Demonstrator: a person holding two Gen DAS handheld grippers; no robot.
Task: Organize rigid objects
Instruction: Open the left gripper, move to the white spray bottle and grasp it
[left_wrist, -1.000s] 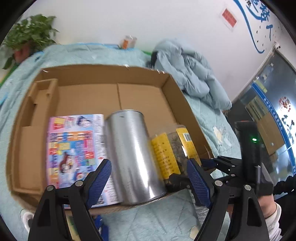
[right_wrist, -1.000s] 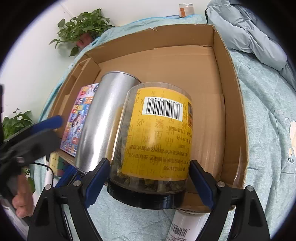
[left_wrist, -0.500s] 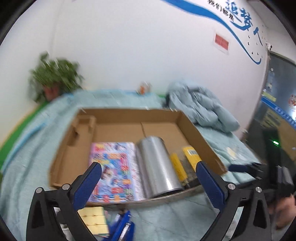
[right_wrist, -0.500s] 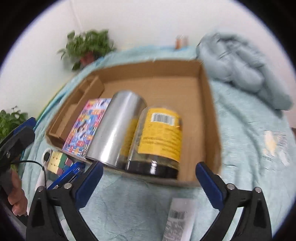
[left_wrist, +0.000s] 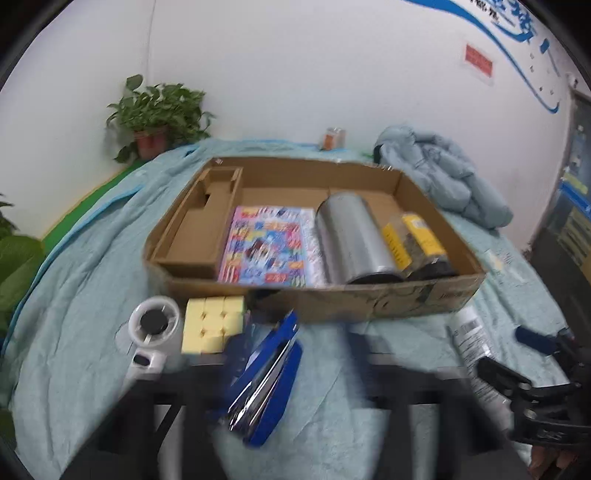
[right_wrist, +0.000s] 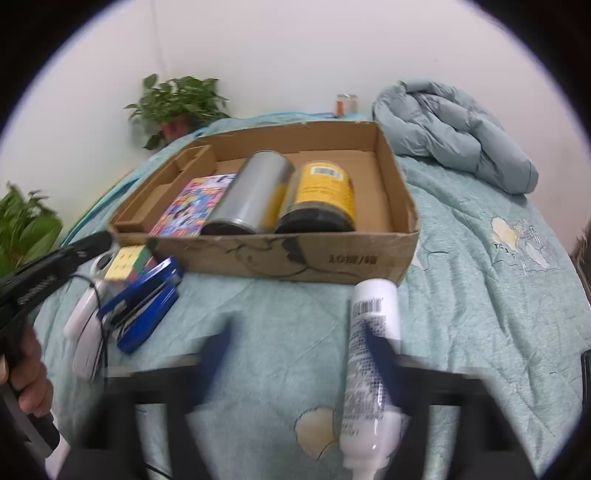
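Note:
A shallow cardboard box on the bed holds a colourful booklet, a silver can and a yellow-labelled jar, both lying down. In front of the box lie a yellow cube, a blue stapler, a white gadget and a white bottle. My left gripper is blurred, open, above the stapler. My right gripper is blurred, open, empty, its right finger over the bottle.
A rumpled blue duvet lies at the back right. Potted plants stand at the back left against the wall, and a small jar stands behind the box. The bedspread is light blue.
Both grippers have pulled back from the box and lowered. The right gripper has let go of the yellow-labelled jar, which lies in the box beside the silver can.

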